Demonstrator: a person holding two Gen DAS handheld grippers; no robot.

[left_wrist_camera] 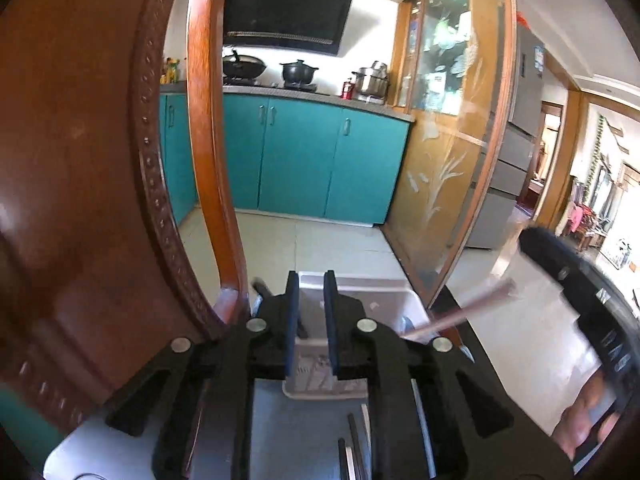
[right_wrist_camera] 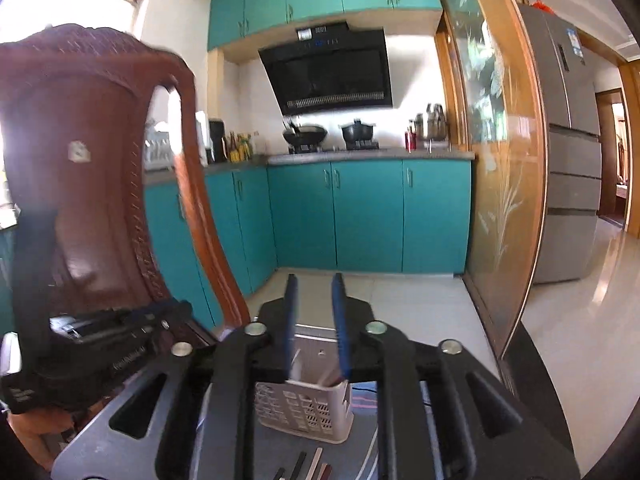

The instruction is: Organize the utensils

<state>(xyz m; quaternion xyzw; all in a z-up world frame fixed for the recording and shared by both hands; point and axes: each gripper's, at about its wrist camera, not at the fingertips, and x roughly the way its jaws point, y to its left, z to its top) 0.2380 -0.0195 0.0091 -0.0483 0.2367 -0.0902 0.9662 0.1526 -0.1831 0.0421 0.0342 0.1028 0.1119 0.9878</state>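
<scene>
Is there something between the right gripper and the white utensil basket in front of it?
Nothing visible blocks it. The right gripper has its jaws apart and empty, and the white utensil basket stands directly ahead on the grey table. The wooden chair is off to the left, out of the line.

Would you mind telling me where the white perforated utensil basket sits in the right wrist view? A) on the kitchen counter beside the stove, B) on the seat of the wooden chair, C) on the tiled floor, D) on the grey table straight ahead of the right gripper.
D: the white perforated utensil basket stands on the grey table directly ahead of the right gripper, with loose chopsticks lying before it.
</scene>
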